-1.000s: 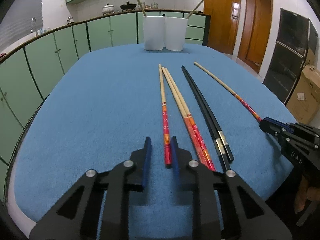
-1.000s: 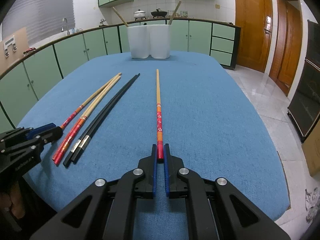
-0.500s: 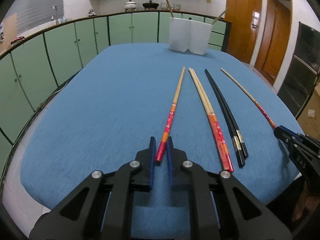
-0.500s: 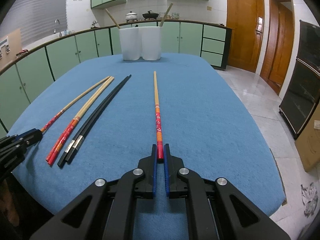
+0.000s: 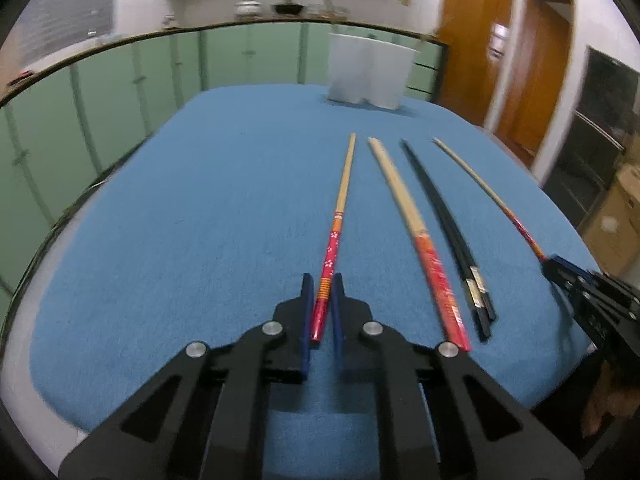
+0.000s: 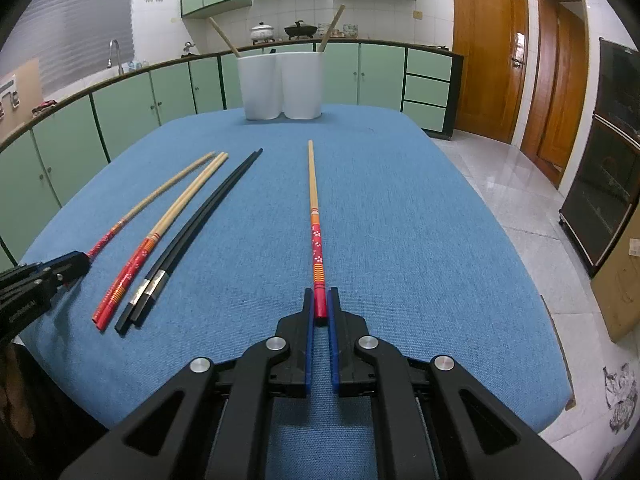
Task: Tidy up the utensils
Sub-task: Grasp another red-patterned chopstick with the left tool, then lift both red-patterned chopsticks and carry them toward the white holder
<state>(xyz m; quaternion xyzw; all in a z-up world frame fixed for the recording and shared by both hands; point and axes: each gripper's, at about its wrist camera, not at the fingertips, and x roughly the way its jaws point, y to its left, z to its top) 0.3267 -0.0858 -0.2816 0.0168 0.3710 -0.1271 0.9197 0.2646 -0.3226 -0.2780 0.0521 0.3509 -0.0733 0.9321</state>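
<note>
Each gripper pinches one flowered chopstick by its red end: left gripper (image 5: 320,280), right gripper (image 6: 319,294). Between them lie one red-ended pair (image 6: 132,268) and one black pair (image 6: 192,220).

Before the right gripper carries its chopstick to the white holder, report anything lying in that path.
Nothing visible does. The flowered chopstick in the right gripper points toward the white holder over bare blue cloth; the black pair lies off to its left.

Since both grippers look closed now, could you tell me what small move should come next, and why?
Probably lift both together. The left gripper is shut on the left flowered chopstick and the right gripper on the right flowered chopstick, both lying on the blue cloth, and the white holder stands at the far edge.
</note>
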